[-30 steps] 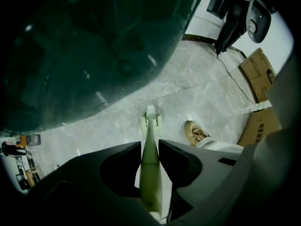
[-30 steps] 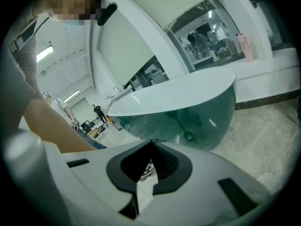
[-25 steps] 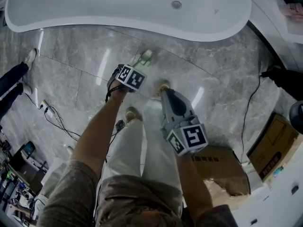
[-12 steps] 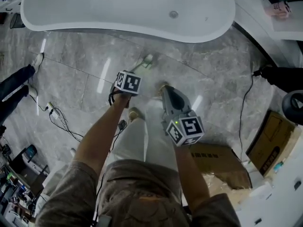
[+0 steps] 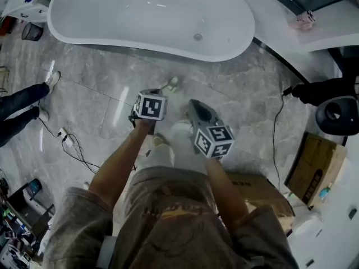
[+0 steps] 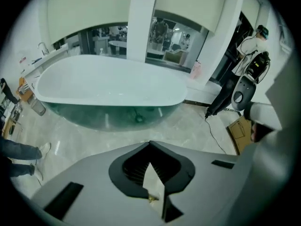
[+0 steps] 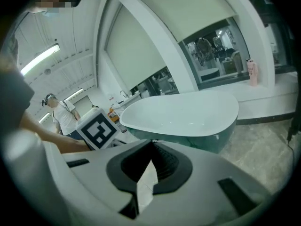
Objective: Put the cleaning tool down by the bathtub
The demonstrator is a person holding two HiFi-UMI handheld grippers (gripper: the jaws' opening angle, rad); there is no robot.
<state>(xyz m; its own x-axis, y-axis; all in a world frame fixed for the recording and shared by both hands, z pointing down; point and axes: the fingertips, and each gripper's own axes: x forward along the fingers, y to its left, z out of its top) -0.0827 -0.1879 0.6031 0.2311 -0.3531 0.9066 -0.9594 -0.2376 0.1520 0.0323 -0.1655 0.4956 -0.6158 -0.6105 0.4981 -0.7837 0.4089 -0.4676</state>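
The right gripper (image 7: 151, 145) has its jaws together, holding nothing. Beyond stands the white bathtub (image 7: 183, 114), with the left gripper's marker cube (image 7: 98, 128) at left.

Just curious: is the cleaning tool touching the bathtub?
Apart. The head view shows bare floor between the cleaning tool and the bathtub.

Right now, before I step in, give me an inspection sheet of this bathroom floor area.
Surface: grey marble floor, glossy, with streaks of glare.
Job's things: cleaning tool lies on the floor just in front of the white bathtub, in neither gripper.
Clutter: two cardboard boxes at the right.
Grippers: left gripper shut, empty; right gripper shut, empty.
Cables: black cable loops on the floor at the left; second cable at the right runs to a black tool.
Surroundings: another person's legs at the left; pink bottle on the ledge beyond the tub.
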